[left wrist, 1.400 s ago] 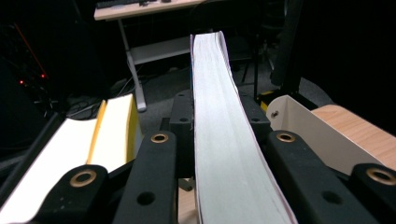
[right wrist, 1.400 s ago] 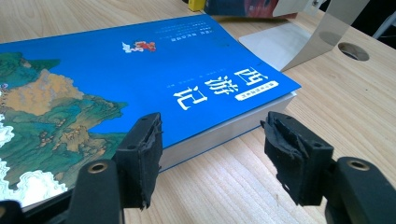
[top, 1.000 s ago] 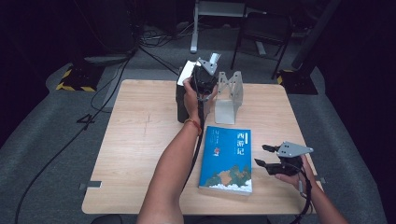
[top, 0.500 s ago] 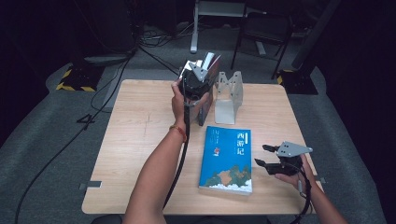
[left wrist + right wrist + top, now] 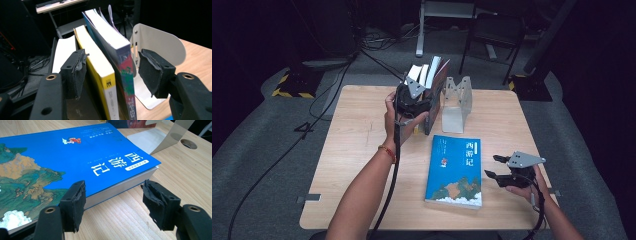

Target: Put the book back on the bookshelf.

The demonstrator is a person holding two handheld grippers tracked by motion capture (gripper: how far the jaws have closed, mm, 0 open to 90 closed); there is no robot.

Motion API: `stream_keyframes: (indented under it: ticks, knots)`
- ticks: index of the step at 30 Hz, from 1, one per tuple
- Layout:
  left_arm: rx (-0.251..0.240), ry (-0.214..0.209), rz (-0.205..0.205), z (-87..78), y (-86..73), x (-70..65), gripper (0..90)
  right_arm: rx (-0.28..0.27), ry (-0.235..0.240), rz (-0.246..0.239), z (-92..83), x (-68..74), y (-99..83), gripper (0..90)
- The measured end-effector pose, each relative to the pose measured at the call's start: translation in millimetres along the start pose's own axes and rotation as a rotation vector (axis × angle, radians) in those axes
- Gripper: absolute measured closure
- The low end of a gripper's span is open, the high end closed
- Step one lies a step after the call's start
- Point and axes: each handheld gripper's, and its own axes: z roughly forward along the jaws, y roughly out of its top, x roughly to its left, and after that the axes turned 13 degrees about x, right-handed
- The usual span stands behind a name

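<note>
- Leaning a bit to the right, the upright books [image 5: 430, 85] sit at the far middle of the table [image 5: 357, 150], just left of the white metal bookend [image 5: 457, 102].
- From the left gripper view that stack is a white-paged book [image 5: 63, 50] on the left, a yellow-covered book [image 5: 100, 72] in the middle and a book with a colourful spine [image 5: 117, 57] on the right, and the bookend [image 5: 160, 42] curves up just behind them.
- The left gripper [image 5: 414, 100] is right at the near side of those books. Its jaws have just been opening and now stand wide; the yellow one and the colourful one sit in the gap, and as far as I can see neither pad is pressing on them.
- The blue book [image 5: 455, 170] lies flat, cover up, near the middle of the table, well apart from the upright stack.
- The right gripper [image 5: 499, 167] hovers low just right of the blue book. Jaws are wide, and in the right gripper view the book's page edge [image 5: 120, 190] runs across between them, close to the left pad, with nothing gripped.
</note>
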Motion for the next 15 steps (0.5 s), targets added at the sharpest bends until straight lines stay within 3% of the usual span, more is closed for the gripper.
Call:
stream_keyframes:
  ticks: [3,11,15]
  knots:
    - [0.006,0.0,0.008,-2.3,-2.6,-0.9,37.8,0.001,0.0,-0.001,0.2,0.3,0.1,35.6]
    - [0.008,-0.058,0.045,-17.8,-12.8,-1.9,34.8,0.004,-0.001,-0.003,0.3,0.3,0.0,35.5]
    - [0.031,-0.127,0.087,-30.0,-20.9,-3.6,30.5,0.004,0.008,-0.003,-1.4,-0.7,0.7,35.2]
